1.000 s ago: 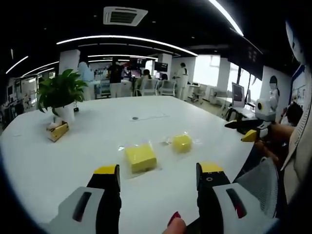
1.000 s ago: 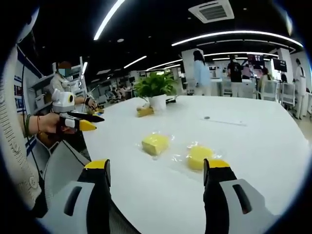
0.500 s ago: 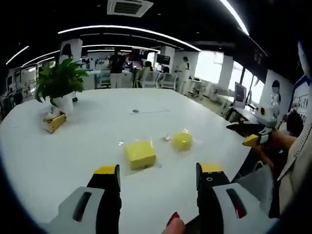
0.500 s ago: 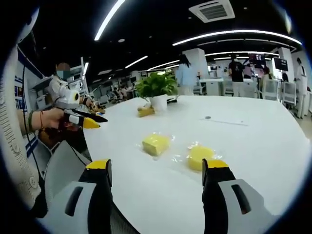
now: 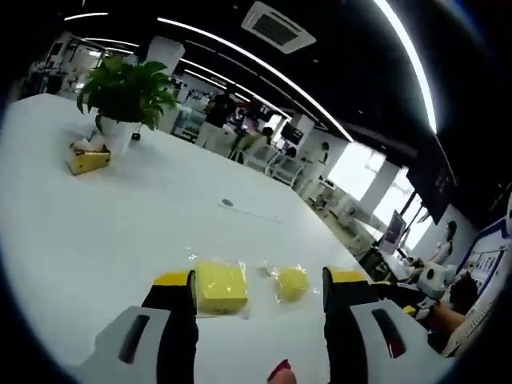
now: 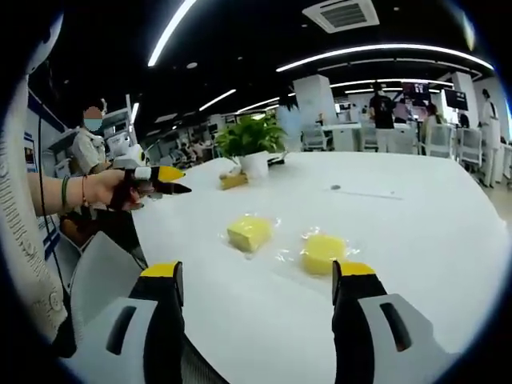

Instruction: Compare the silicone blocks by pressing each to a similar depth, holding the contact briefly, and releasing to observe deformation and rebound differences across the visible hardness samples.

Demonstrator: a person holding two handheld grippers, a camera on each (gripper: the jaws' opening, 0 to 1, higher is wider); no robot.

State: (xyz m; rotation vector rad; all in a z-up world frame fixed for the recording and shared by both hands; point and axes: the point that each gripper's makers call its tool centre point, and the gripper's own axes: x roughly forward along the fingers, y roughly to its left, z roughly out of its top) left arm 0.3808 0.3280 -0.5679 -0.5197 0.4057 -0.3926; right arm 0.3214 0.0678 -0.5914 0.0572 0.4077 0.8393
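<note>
Two yellow blocks lie on the white table (image 5: 96, 232), each on a clear wrapper. In the left gripper view the square block (image 5: 219, 286) sits just beside the left gripper's left jaw, which hides its near left corner; the smaller, rounder block (image 5: 291, 282) lies to its right, apart from it, between the jaws. In the right gripper view the same pair appears from the other side: one block (image 6: 249, 233) farther and to the left, the other (image 6: 323, 252) nearer, just beyond the right jaw's yellow tip, which cuts off its near edge. Whether any jaw touches a block cannot be told.

The left gripper (image 5: 260, 282) has its jaws spread wide, pinching nothing. The right gripper (image 6: 256, 272) is likewise spread and empty, above the near table edge.

At the left of the right gripper view a hand (image 6: 112, 189) holds the left gripper; its jaw gap is too small to read there.

Far across the table stand a potted plant (image 5: 124, 94) and a small yellow box (image 5: 86, 158). A small dark spot (image 5: 226, 203) lies mid-table. People and chairs beyond are blurred.
</note>
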